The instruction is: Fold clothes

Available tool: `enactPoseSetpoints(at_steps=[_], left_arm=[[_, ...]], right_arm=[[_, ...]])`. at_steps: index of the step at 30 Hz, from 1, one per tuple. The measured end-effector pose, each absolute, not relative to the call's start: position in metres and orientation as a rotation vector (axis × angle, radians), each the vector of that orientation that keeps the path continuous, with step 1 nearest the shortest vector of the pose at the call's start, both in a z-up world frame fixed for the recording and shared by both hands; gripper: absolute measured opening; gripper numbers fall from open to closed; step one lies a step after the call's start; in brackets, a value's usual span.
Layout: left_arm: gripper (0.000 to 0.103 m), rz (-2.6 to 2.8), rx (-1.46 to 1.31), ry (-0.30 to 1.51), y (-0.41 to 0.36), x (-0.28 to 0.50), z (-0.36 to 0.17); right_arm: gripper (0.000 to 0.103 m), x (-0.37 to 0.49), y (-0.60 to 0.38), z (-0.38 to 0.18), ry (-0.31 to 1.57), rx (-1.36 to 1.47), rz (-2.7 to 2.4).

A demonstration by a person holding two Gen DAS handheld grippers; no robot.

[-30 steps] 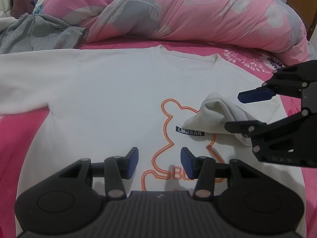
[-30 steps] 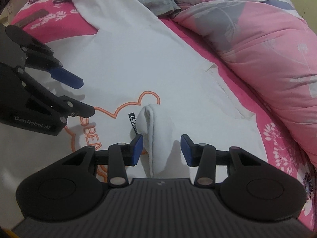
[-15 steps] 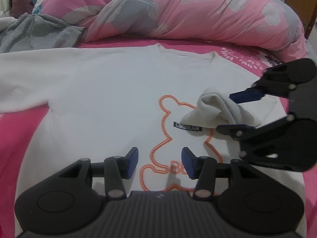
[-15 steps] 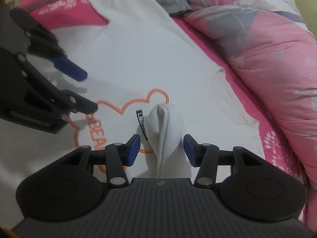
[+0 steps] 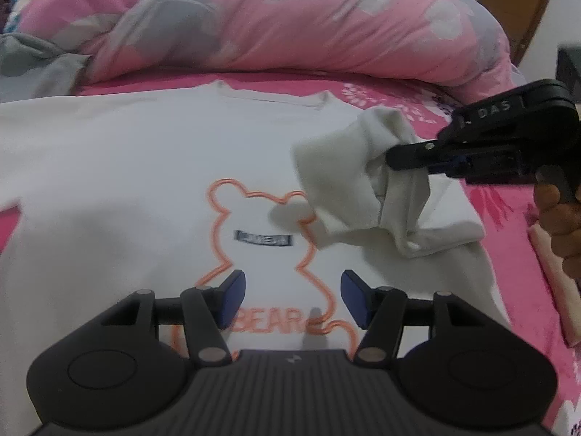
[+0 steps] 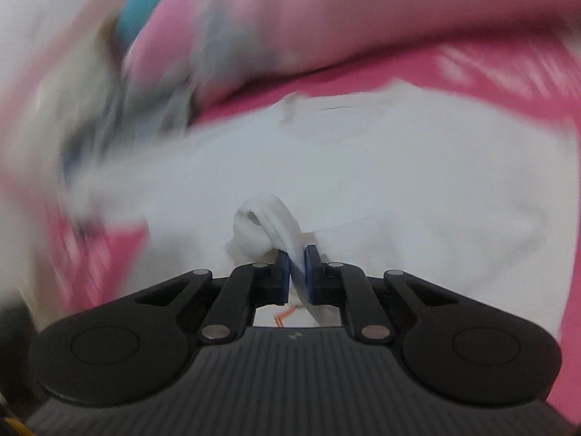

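Right tongs [image 6: 297, 272], just closed, clamp the bunched sleeve [image 5: 366, 178] at the right edge of the white sweatshirt [image 5: 145, 181] spread on the bed [image 5: 508, 210]; left tongs [image 5: 290, 299], apart and opening, hover empty over its chest, farther from the sleeve.

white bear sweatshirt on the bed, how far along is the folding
Early. Done: the sweatshirt lies flat, print up, on the pink sheet. In hand: the right tongs have just closed on the sleeve cuff, lifted over the chest. The left tongs hover open, empty. Left: the other sleeve is spread out, body unfolded.
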State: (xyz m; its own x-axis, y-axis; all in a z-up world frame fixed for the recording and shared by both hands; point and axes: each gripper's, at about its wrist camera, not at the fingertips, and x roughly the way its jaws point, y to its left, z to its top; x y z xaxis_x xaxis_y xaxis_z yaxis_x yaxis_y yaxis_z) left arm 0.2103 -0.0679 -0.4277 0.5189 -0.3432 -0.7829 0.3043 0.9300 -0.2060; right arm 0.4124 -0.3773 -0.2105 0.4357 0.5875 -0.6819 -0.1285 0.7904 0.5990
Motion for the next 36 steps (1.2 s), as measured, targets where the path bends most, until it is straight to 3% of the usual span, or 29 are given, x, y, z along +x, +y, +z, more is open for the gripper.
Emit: enactPoseSetpoints(at_steps=[6, 12, 22, 29, 36], left_arm=[[0.06, -0.454, -0.025, 0.946, -0.094, 0.221, -0.428], [0.057, -0.477, -0.038, 0.95, -0.113, 0.236, -0.433], [0.053, -0.507, -0.343, 1.025, -0.122, 0.297, -0.438], [0.038, -0.572, -0.276, 1.029, -0.163, 0.316, -0.441], [0.035, -0.56, -0.256, 1.043, -0.18, 0.322, -0.452]], right_arm=[[0.007, 0.389, -0.448, -0.247, 0.993, 0.97, 0.261], [0.007, 0.357, -0.482, -0.274, 0.951, 1.199, 0.146], [0.012, 0.358, -0.493, -0.268, 0.972, 1.008, 0.172], [0.014, 0.366, -0.495, -0.254, 0.948, 0.881, 0.221], [0.014, 0.375, -0.496, -0.26, 0.962, 0.878, 0.217]])
